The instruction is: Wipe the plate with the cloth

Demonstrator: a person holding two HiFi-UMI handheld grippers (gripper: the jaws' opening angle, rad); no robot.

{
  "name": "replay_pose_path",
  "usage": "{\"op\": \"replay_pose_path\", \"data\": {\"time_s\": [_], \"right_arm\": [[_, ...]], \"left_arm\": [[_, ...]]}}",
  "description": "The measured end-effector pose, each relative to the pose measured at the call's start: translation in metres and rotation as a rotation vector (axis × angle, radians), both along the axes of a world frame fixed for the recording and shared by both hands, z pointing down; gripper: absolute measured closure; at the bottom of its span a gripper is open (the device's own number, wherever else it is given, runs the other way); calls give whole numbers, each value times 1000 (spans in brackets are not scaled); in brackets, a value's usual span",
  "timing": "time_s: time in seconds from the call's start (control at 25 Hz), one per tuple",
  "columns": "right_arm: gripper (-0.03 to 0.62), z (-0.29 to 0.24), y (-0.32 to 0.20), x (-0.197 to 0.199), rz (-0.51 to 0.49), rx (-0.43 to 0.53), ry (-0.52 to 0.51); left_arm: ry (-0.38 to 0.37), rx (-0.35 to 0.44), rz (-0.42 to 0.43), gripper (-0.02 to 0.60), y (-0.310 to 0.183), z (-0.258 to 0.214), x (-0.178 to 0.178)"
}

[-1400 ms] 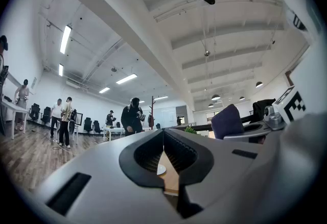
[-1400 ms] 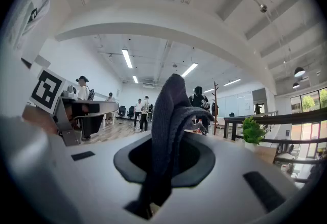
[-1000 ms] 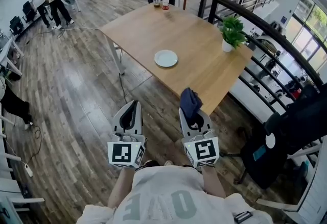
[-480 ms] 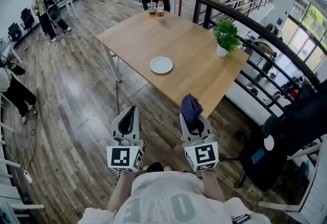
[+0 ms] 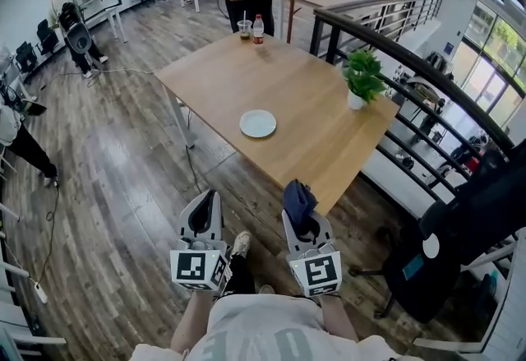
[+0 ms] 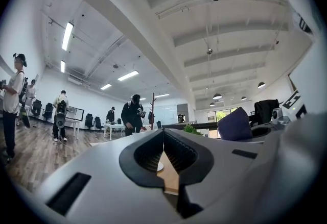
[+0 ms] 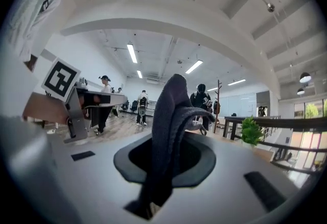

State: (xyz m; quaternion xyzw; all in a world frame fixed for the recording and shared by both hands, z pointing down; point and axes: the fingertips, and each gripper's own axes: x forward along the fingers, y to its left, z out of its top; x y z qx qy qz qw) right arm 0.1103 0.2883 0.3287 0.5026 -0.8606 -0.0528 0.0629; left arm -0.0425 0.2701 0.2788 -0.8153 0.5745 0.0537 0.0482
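One cloth (image 5: pixel 298 193) juts lengthwise from right gripper (image 5: pixel 299 213); tip toward table (image 5: pixel 304 96).

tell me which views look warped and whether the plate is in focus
Head view: evenly lit, plate sharp, railing bowed by the wide lens. Left gripper view: fisheye, black corners, bright ceiling lights. Right gripper view: same fisheye, cloth close up and slightly soft.
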Motion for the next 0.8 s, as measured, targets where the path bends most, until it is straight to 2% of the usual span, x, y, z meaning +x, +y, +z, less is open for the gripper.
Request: {"op": "replay_pose_path", "data": {"time_s": [0.12, 0.28, 0.56, 0.8], "right_arm": [[537, -4, -9, 5, 17, 22, 64], [537, -6, -30, 7, 31, 0, 7], [537, 0, -71, -13, 9, -29, 1], [537, -5, -131, -31, 6, -40, -14]], "left_arm": [[1, 11, 24, 572, -10, -6, 10], [-36, 26, 59, 572, -22, -10, 19], [-12, -3, 54, 572, -72, -4, 3], [-8, -15, 74, 572, -128, -4, -10]]}}
